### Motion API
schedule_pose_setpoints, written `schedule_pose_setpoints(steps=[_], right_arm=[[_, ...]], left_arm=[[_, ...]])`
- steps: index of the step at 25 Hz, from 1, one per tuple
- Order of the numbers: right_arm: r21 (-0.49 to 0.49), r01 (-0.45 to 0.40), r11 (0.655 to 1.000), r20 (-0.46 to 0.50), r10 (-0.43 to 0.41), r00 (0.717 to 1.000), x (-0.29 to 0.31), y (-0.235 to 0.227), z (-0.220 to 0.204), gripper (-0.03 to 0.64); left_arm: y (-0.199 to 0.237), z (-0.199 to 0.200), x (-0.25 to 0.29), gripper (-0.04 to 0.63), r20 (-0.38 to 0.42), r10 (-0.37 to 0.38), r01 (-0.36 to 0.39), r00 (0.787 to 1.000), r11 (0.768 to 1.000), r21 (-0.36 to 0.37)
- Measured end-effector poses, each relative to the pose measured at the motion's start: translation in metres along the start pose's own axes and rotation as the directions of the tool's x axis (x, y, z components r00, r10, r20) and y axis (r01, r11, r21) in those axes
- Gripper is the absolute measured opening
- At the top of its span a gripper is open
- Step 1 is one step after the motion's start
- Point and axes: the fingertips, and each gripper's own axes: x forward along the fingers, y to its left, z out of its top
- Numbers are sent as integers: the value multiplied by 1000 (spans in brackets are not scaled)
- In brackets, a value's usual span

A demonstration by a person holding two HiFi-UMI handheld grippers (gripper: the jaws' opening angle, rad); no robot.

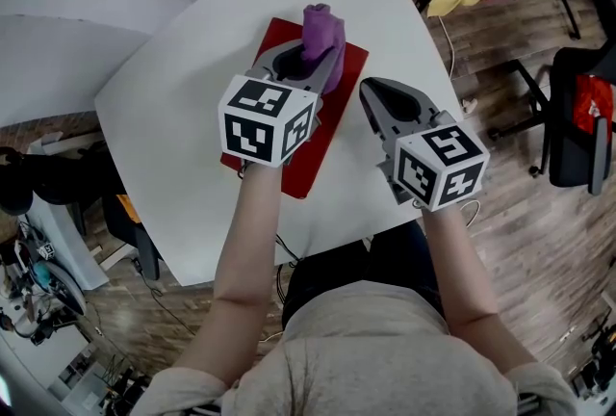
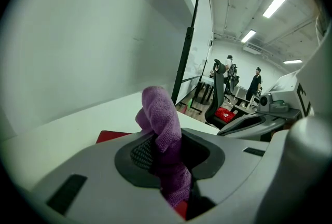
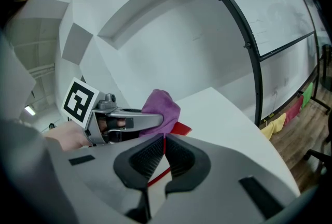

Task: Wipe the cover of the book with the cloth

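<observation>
Left gripper (image 1: 310, 65), frame centre: clamped on purple microfibre cloth (image 1: 324, 25) over flat red book (image 1: 294, 175). Right gripper (image 1: 372, 89): jaws together, empty. Risk: unpinned book may slide.

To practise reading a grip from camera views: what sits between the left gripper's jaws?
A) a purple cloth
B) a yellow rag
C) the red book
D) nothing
A: in the left gripper view, the left gripper has its jaws closed on the purple cloth, which sticks up above them. The red book lies flat on the table underneath, not gripped.
</observation>
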Motion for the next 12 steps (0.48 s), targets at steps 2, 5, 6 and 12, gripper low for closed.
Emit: schedule_pose_setpoints(steps=[2, 5, 6, 12], right_arm=[[9, -4, 1000, -3, 4, 1000, 1, 3, -2, 25], [17, -7, 1000, -8, 7, 1000, -1, 4, -7, 25], [16, -7, 1000, -10, 7, 1000, -2, 4, -8, 25], [10, -17, 1000, -15, 17, 1000, -5, 10, -14, 23]], left_arm=[[0, -2, -2, 107, -4, 1, -1, 1000, 1000, 2], [-3, -5, -3, 107, -20, -4, 4, 1000, 1000, 17], [-5, -5, -3, 107, -23, -6, 7, 1000, 1000, 18], [-11, -12, -11, 107, -25, -19, 19, 1000, 1000, 8]])
